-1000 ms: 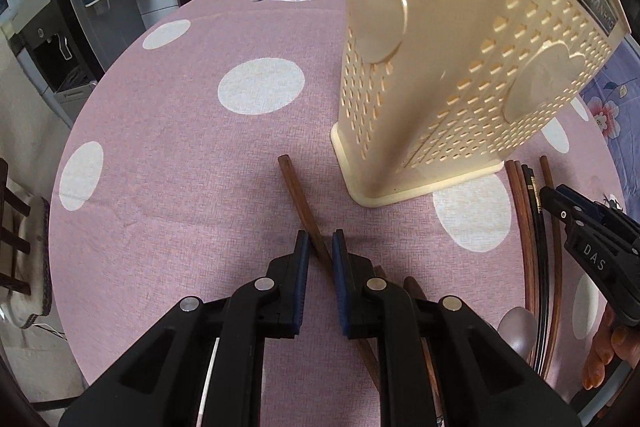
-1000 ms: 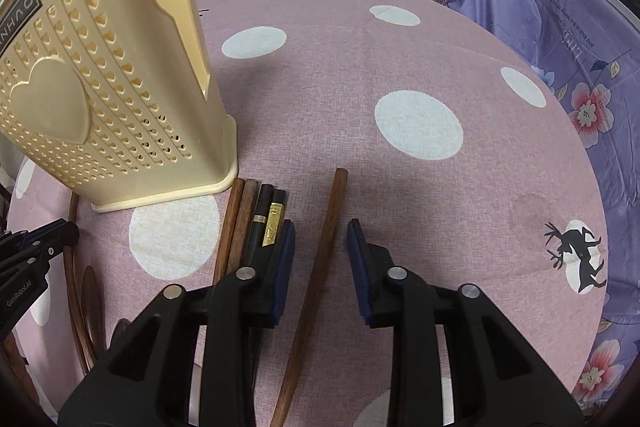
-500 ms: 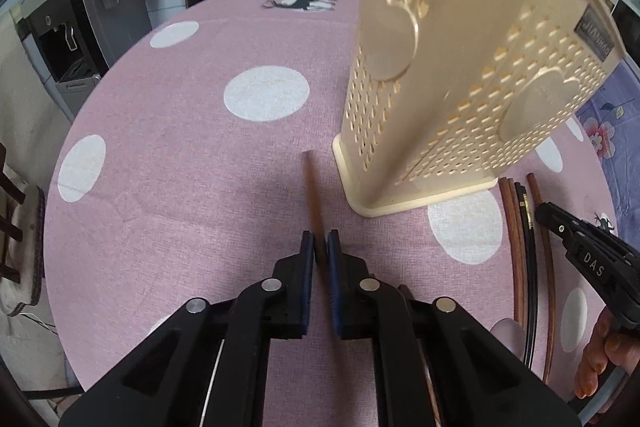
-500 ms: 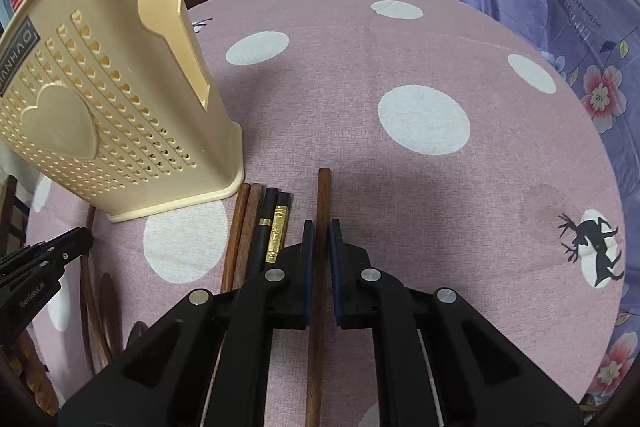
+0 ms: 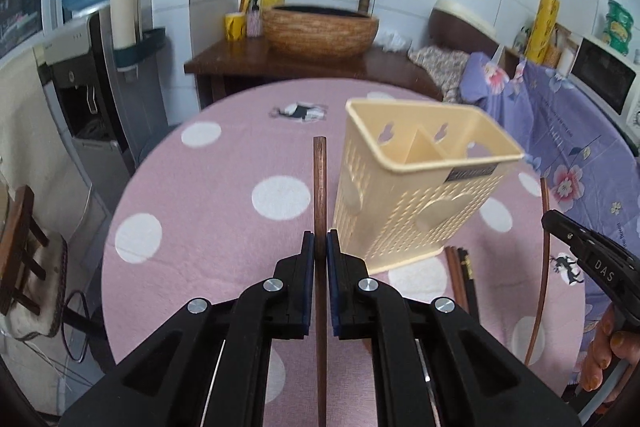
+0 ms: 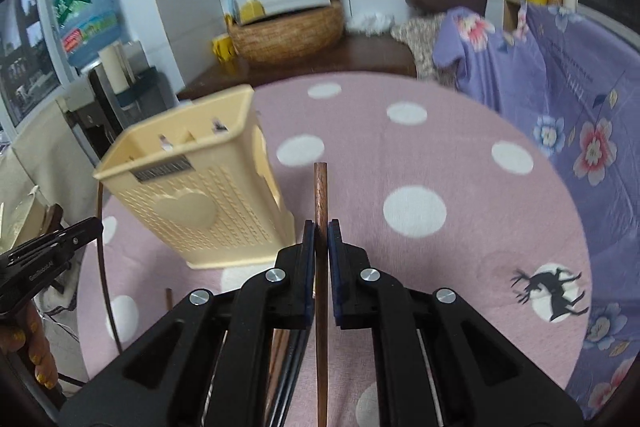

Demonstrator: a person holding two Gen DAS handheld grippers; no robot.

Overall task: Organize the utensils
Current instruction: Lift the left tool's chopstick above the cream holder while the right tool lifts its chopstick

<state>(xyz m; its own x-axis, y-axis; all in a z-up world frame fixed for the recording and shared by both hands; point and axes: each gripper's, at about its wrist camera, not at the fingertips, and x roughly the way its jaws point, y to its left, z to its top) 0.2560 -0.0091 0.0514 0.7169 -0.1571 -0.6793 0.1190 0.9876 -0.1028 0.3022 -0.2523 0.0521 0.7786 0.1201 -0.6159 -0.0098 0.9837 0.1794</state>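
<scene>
We see the left gripper [image 5: 320, 245] clamped on a brown chopstick [image 5: 319, 187], which runs straight out between the blue pads and ends in the air just left of the caddy [image 5: 416, 187]. The right gripper [image 6: 321, 239] is likewise pinched on its own chopstick [image 6: 321, 195], whose tip stands just right of the caddy [image 6: 208, 195]. The cream, perforated caddy stands upright on the pink dotted table [image 5: 208, 211], its open top divided into compartments; both sticks are outside its rim. A few more chopsticks [image 5: 460, 275] lie on the cloth at the caddy's front foot. To the left of the left stick the cloth runs bare to the round table edge; in the right view we have the same open stretch out to the purple floral cloth [image 6: 580, 115]. Beyond the far edge sits a dark counter with a woven basin [image 5: 320, 27].
</scene>
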